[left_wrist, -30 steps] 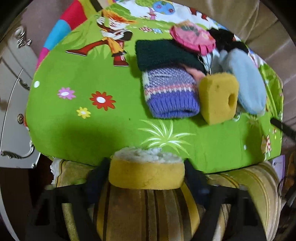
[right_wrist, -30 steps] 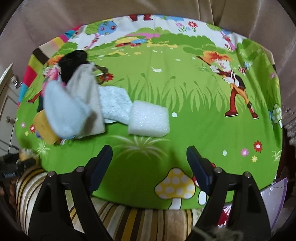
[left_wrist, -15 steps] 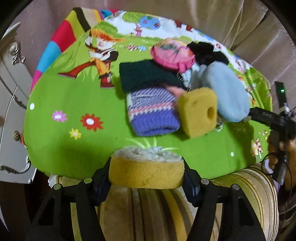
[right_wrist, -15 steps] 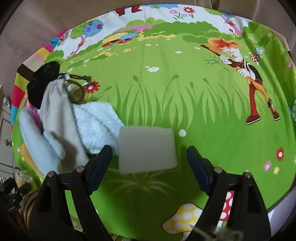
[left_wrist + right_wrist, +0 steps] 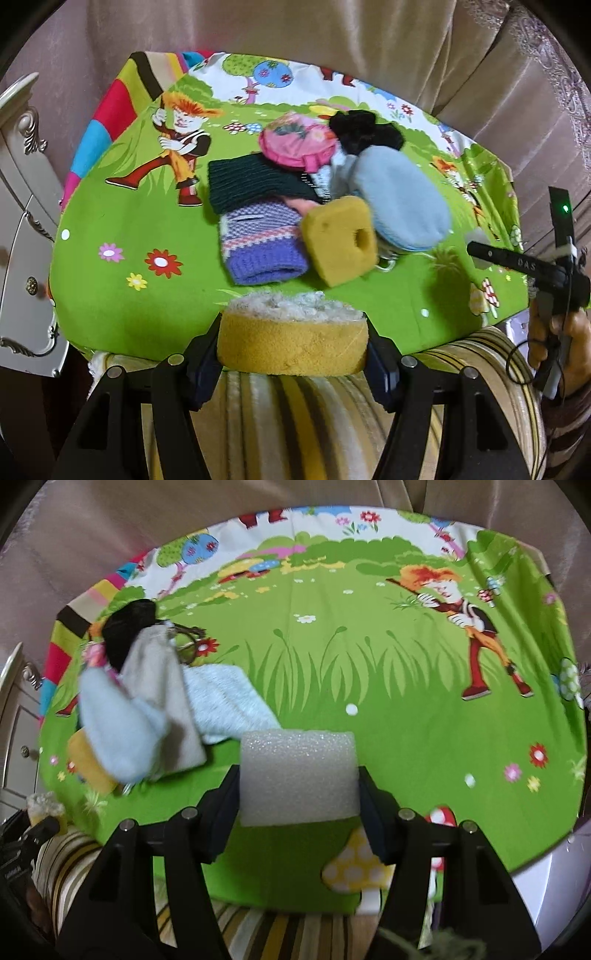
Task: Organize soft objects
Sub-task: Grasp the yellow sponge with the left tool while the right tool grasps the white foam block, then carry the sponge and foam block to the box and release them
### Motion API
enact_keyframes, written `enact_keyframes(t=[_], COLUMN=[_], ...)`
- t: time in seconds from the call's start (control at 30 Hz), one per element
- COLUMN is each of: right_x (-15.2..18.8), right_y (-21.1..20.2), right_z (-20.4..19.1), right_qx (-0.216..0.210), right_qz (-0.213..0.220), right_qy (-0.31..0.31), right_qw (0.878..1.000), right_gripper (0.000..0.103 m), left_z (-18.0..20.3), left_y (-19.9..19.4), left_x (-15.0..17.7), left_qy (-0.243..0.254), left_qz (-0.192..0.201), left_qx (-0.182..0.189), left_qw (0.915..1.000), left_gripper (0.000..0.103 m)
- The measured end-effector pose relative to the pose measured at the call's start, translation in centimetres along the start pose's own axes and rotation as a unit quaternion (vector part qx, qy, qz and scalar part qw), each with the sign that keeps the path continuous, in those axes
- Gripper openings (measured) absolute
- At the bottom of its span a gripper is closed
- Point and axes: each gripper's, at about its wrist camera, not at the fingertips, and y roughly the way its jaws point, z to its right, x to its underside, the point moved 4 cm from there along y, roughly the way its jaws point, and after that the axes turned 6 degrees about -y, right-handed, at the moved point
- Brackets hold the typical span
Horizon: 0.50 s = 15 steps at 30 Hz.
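Note:
My left gripper [image 5: 293, 350] is shut on a round yellow sponge [image 5: 291, 341] with a white fluffy top, held above the near edge of the green cartoon cloth [image 5: 122, 221]. On the cloth lies a pile: a purple knit piece [image 5: 260, 245], a dark green knit piece [image 5: 251, 181], a pink pouch [image 5: 297, 142], a black fuzzy item [image 5: 364, 129], a light blue mitten [image 5: 400, 203] and a yellow sponge with a hole [image 5: 341, 245]. My right gripper [image 5: 297, 794] has its fingers against both sides of a white foam block [image 5: 297, 777] on the cloth [image 5: 406, 720].
A white carved cabinet [image 5: 22, 206] stands at the left. Beige cushions [image 5: 332, 44] rise behind the cloth. Striped upholstery [image 5: 295, 417] lies below its near edge. A blue towel [image 5: 229, 698] and grey pouch [image 5: 162, 698] lie left of the foam block.
My right gripper moved forward to the white foam block and closed its fingers onto it. My left gripper kept hold of the round sponge and pulled back and up a little.

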Motion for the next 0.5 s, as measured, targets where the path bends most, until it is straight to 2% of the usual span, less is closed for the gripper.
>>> enact_keyframes(t=[0.5], right_x=[6.8], right_y=[-8.9], right_z=[-0.6], right_qx=[0.027], right_qz=[0.045], right_qy=[-0.002], right_qw=[0.999], right_gripper=[0.063], left_z=[7.0], left_y=[-2.6], left_x=[3.5], left_qy=[0.045], left_qz=[0.006], left_qx=[0.057], left_qw=[0.9973], left_gripper=[0.066])
